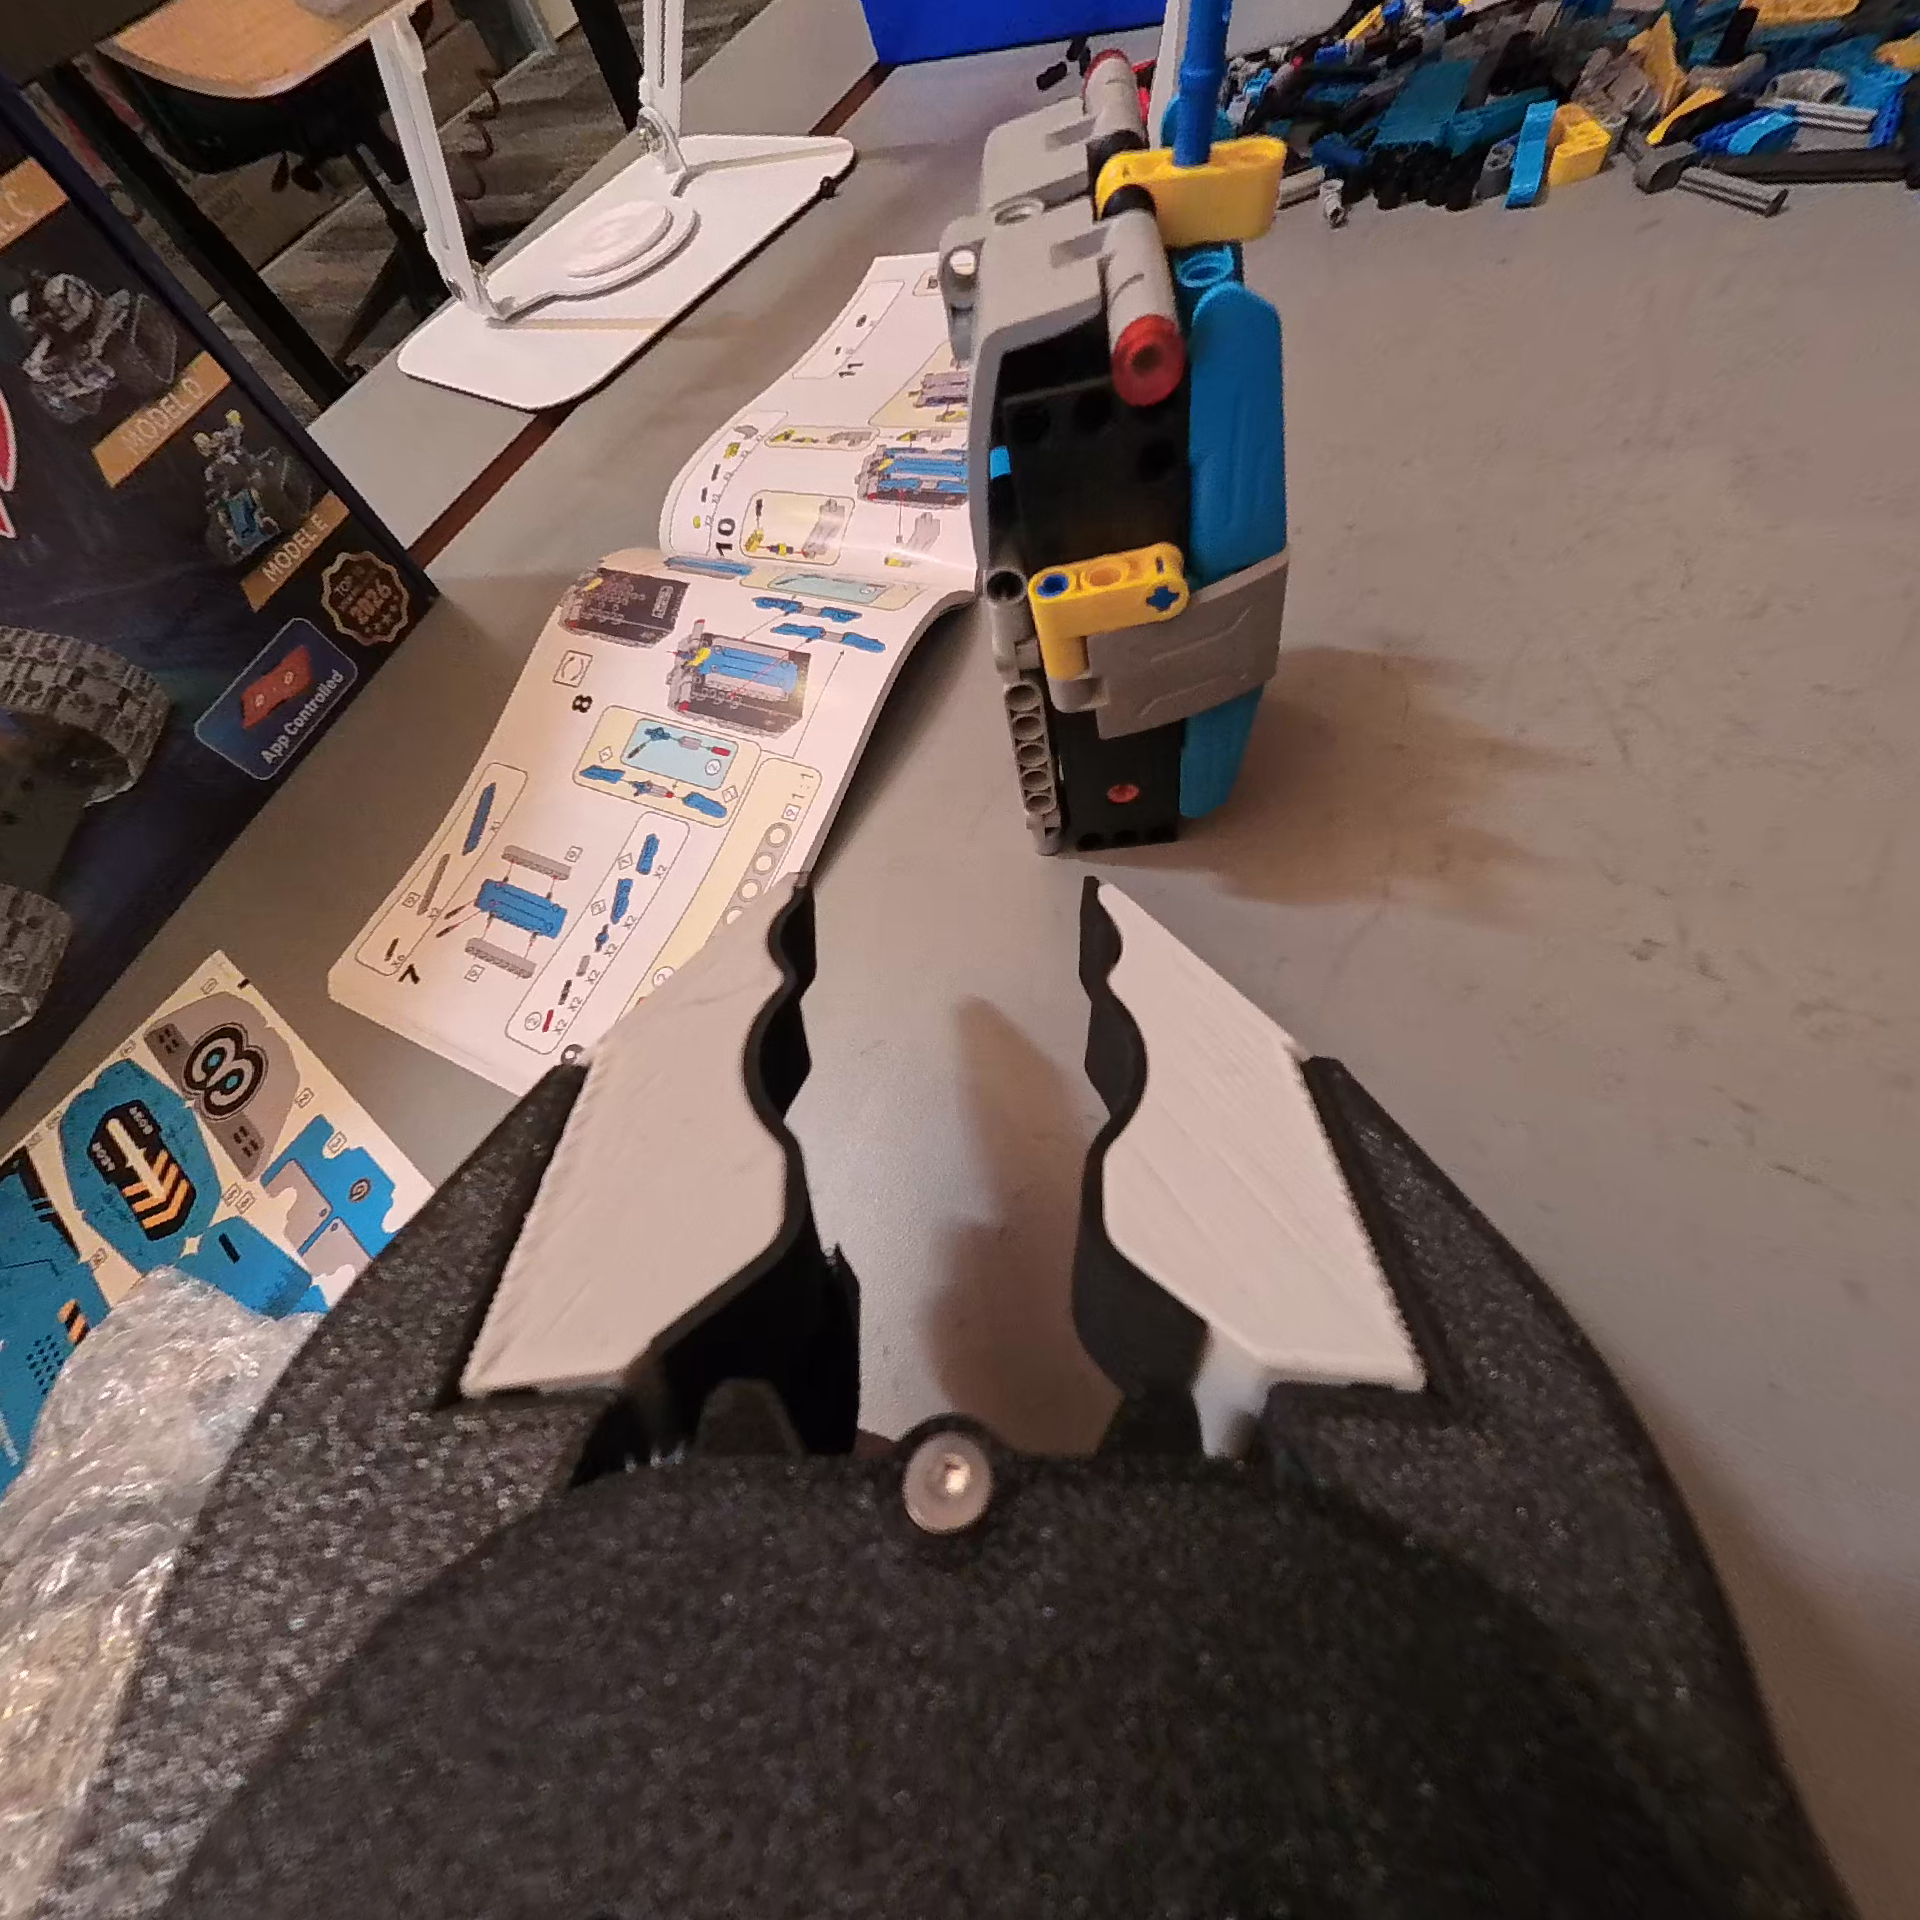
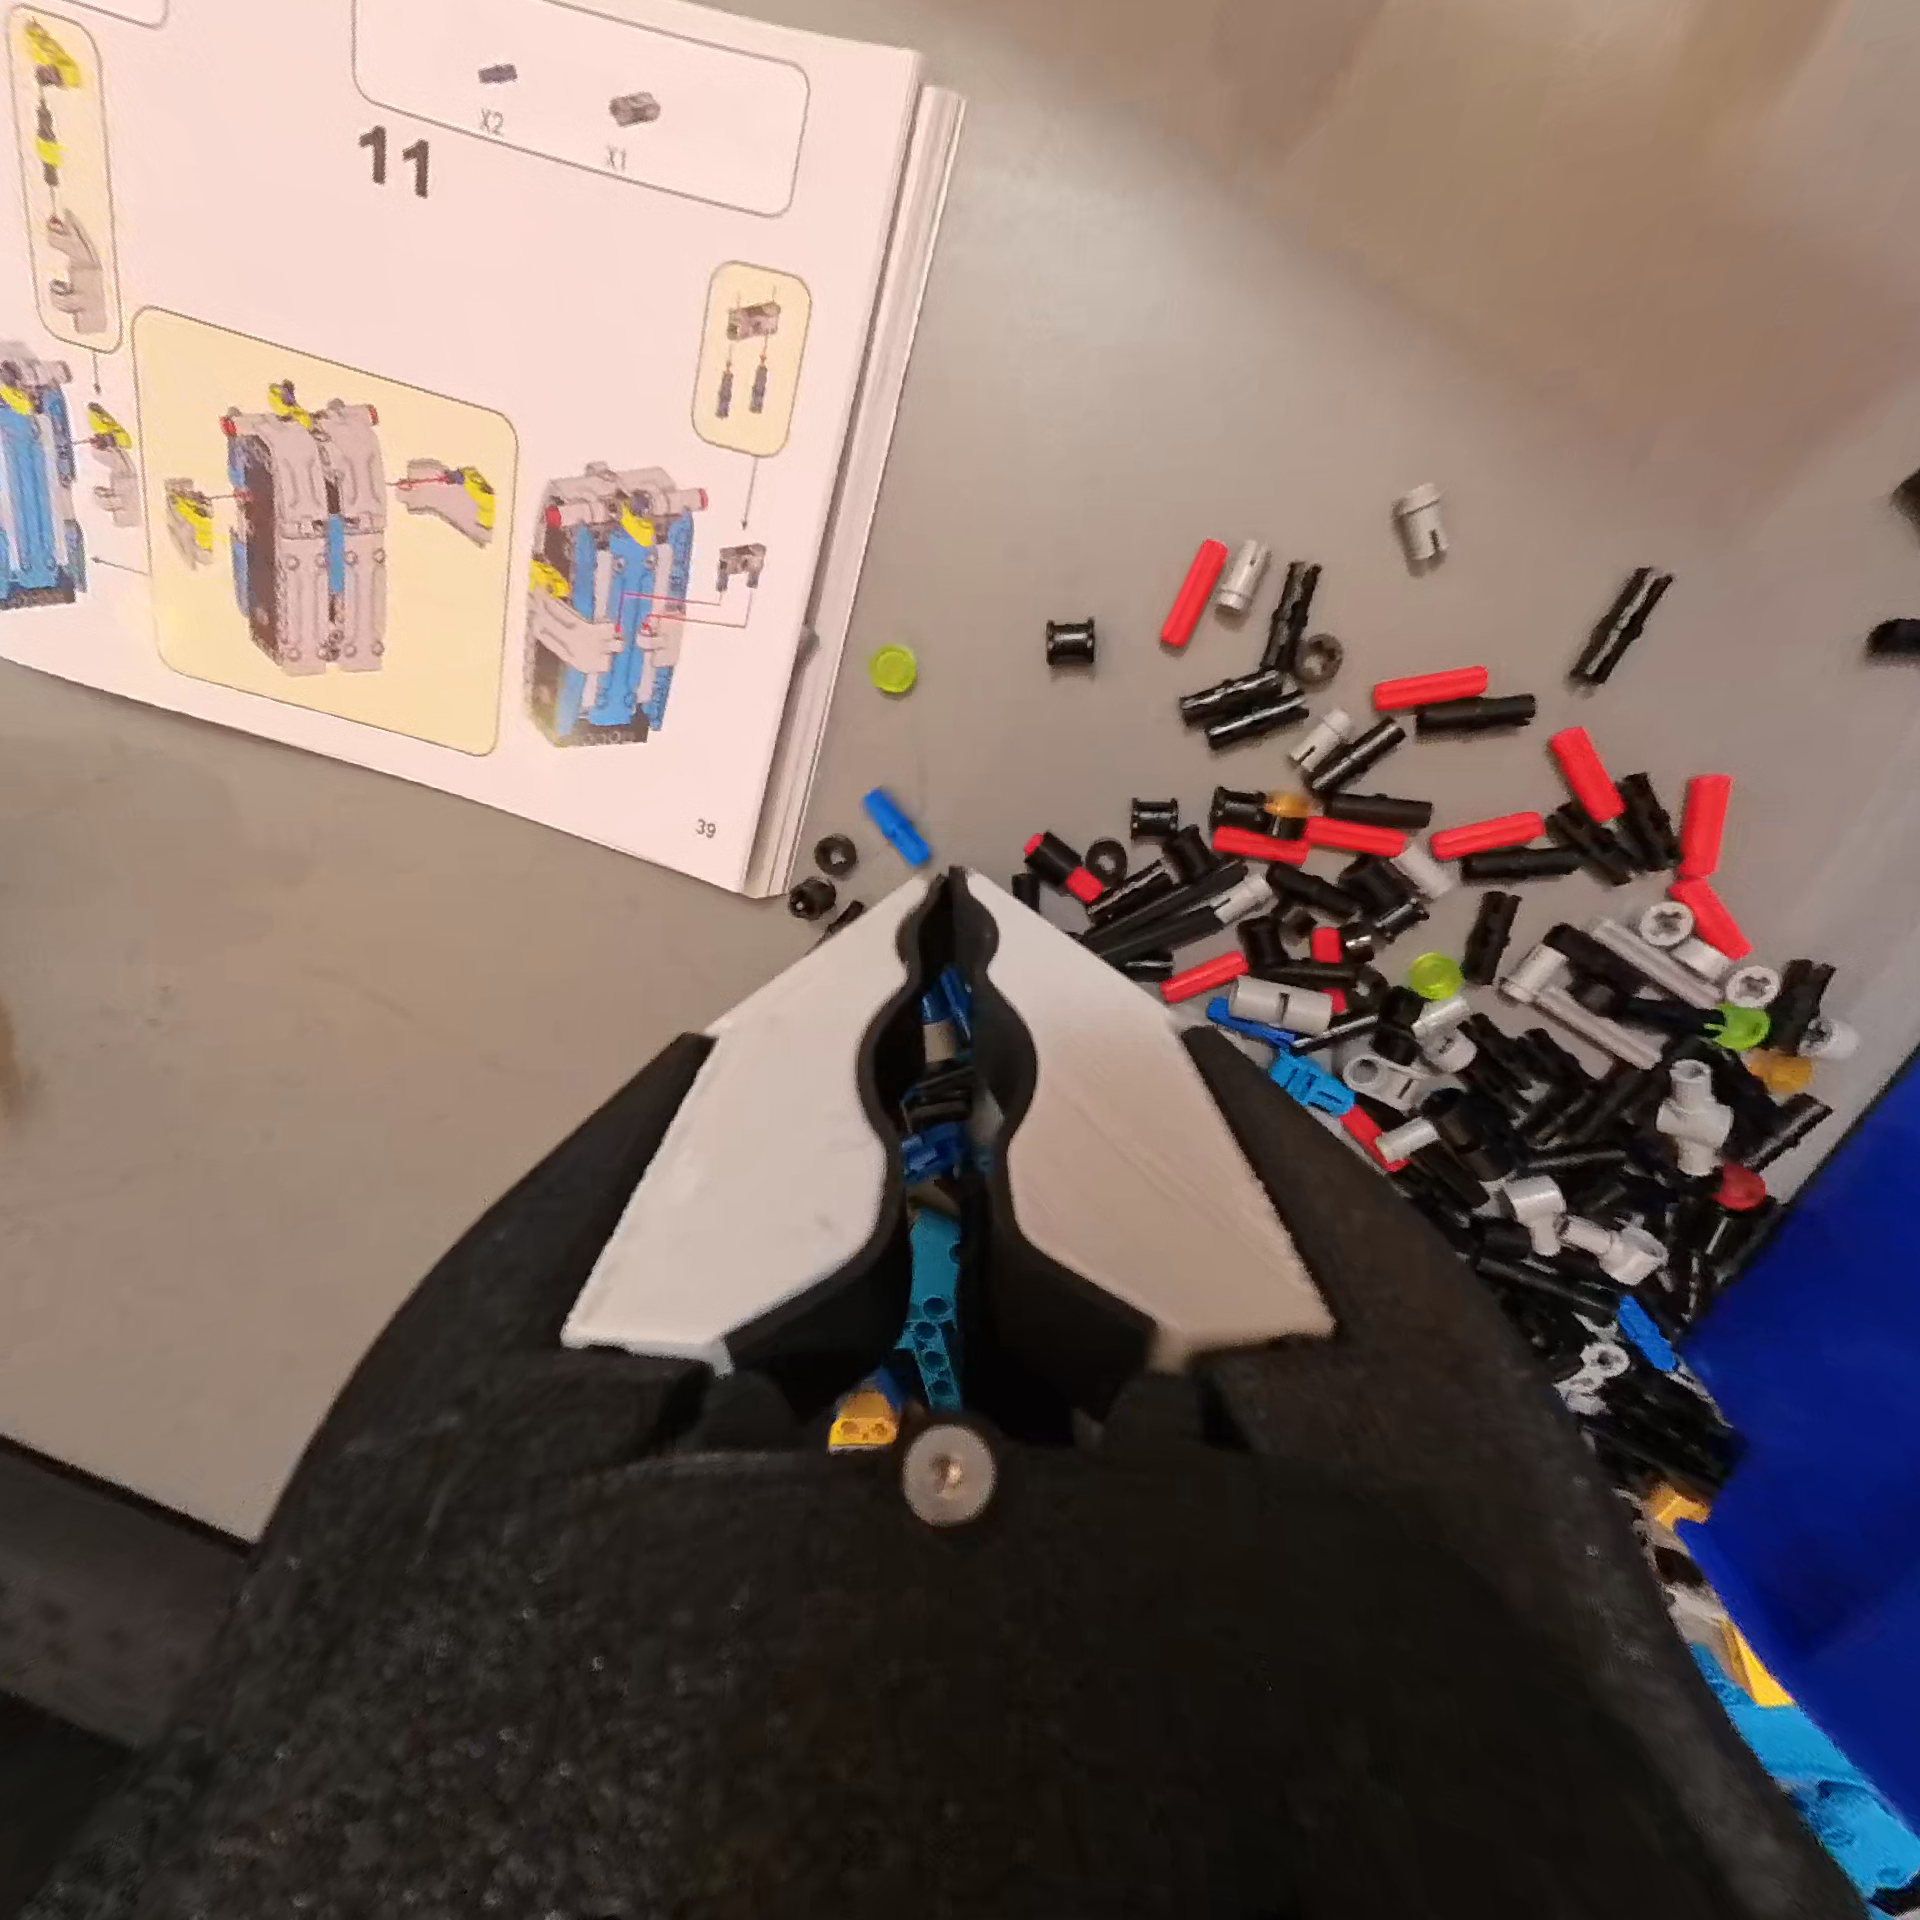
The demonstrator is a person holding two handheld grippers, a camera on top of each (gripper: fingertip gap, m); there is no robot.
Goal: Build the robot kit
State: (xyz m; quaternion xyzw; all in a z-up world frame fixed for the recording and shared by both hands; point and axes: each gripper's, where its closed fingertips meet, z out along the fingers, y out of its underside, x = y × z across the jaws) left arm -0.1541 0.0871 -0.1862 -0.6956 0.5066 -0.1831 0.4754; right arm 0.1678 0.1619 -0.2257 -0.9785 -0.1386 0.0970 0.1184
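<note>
My left gripper (image 1: 948,904) is open and empty just above the grey table (image 1: 1558,987). A short way ahead of its fingertips, a partly built brick model (image 1: 1132,540) of black, grey, blue and yellow parts stands upright. My right gripper (image 2: 948,883) is shut, its fingertips meeting at the near edge of a pile of small loose pins and connectors (image 2: 1455,987). Nothing shows between the tips. Loose blue and black pieces lying below show through the hollow behind them. A blue pin (image 2: 896,826) lies just beyond the tips.
An open instruction booklet (image 1: 665,790) lies left of the model and shows in the right wrist view (image 2: 468,312). A dark product box (image 1: 156,499), a sticker sheet (image 1: 177,1174), bubble wrap (image 1: 114,1455) and a white stand (image 1: 623,260) sit at left. A blue bin (image 2: 1808,1403) is at right. Across from one pair of fingers to the other is roughly 35 cm.
</note>
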